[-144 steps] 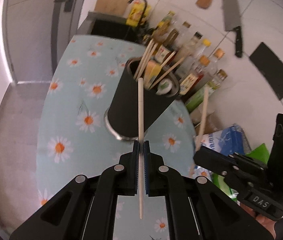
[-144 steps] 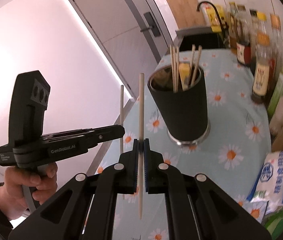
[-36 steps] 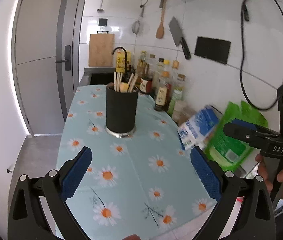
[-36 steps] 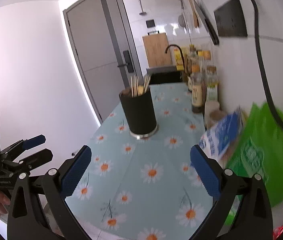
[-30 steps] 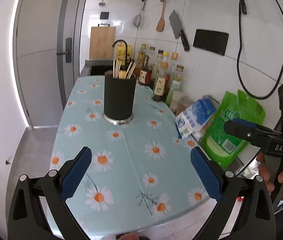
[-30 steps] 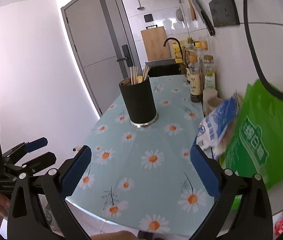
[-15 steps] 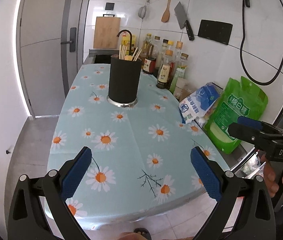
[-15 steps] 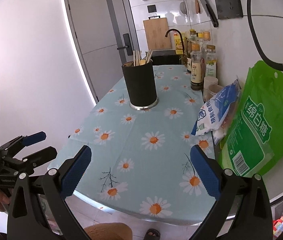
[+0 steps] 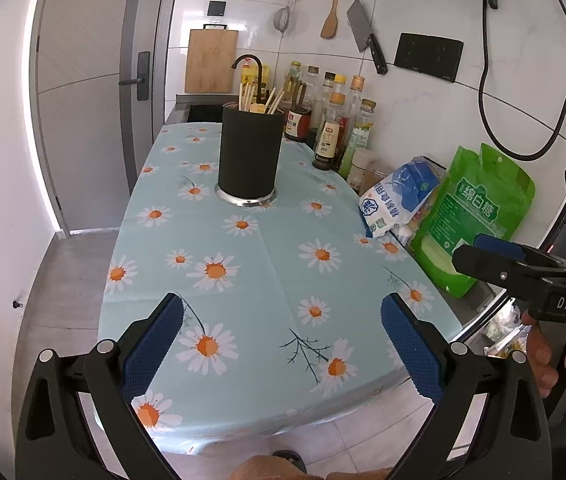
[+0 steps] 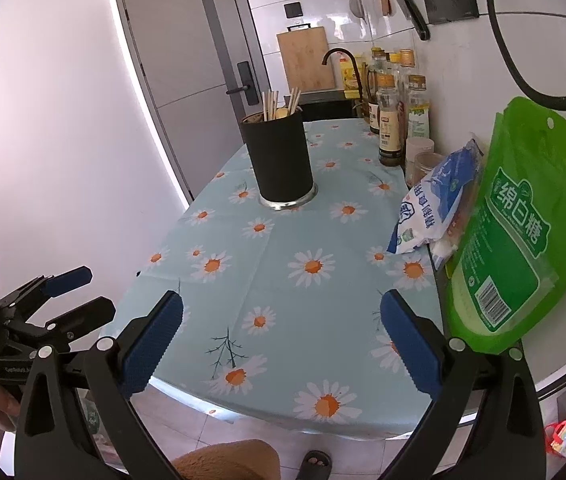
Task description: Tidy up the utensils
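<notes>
Toward the upper middle of both wrist views, the black utensil holder (image 9: 251, 156) stands upright on the daisy-print tablecloth (image 9: 267, 264), chopsticks (image 9: 245, 98) bunched inside it and poking above its rim. It sits well apart from both grippers, far up the frame beyond their tips and roughly centred between the spread fingers. The left gripper (image 9: 281, 344) is spread wide with nothing between its blue pads (image 9: 151, 348); the right gripper (image 10: 281, 344) is likewise released and empty. Some seconds ago each gripper was clenched on a single chopstick right above the holder; now neither holds one, and the holder looks much smaller and farther off, both grippers having pulled back to the near edge of the table. At the right of the left wrist view, the right gripper shows from the side in the person's hand (image 9: 563, 360). Right of the holder stand sauce bottles (image 9: 335, 120), a blue-and-white bag (image 9: 399, 196) and a green bag (image 9: 475, 216) along the tiled wall.
</notes>
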The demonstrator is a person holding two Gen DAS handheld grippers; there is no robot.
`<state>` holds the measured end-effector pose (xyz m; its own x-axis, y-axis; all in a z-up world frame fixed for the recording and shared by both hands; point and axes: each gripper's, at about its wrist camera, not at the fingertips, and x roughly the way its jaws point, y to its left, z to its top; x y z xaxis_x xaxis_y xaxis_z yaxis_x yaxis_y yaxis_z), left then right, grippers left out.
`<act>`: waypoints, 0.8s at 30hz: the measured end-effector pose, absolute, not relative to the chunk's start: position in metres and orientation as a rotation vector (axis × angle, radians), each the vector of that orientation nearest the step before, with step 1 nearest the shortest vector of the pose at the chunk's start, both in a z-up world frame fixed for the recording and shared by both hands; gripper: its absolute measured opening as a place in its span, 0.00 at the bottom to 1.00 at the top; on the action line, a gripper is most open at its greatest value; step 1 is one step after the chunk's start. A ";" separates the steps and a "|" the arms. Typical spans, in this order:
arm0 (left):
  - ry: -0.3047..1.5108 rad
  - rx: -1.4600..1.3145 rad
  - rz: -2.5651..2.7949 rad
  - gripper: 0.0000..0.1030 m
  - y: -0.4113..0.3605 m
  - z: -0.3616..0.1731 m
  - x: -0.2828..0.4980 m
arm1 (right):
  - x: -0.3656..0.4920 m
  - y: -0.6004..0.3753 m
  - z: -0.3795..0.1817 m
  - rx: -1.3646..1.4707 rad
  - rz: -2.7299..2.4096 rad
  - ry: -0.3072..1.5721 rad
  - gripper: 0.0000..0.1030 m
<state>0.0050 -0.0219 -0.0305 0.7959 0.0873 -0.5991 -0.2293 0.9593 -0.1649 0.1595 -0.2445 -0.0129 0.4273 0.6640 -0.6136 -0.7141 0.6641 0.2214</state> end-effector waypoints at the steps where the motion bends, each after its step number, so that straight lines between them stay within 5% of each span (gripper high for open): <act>1: 0.630 -0.238 0.172 0.93 -0.021 -0.030 0.005 | 0.159 -0.244 -0.013 -0.075 0.865 0.732 0.95; 24: 0.626 -0.222 0.168 0.93 -0.018 -0.025 -0.002 | 0.154 -0.242 -0.007 -0.096 0.872 0.728 0.95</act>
<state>-0.0023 -0.0180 -0.0247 0.7980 0.0885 -0.5961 -0.2220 0.9628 -0.1543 0.1537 -0.2422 -0.0070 0.4219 0.6636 -0.6178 -0.7260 0.6554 0.2082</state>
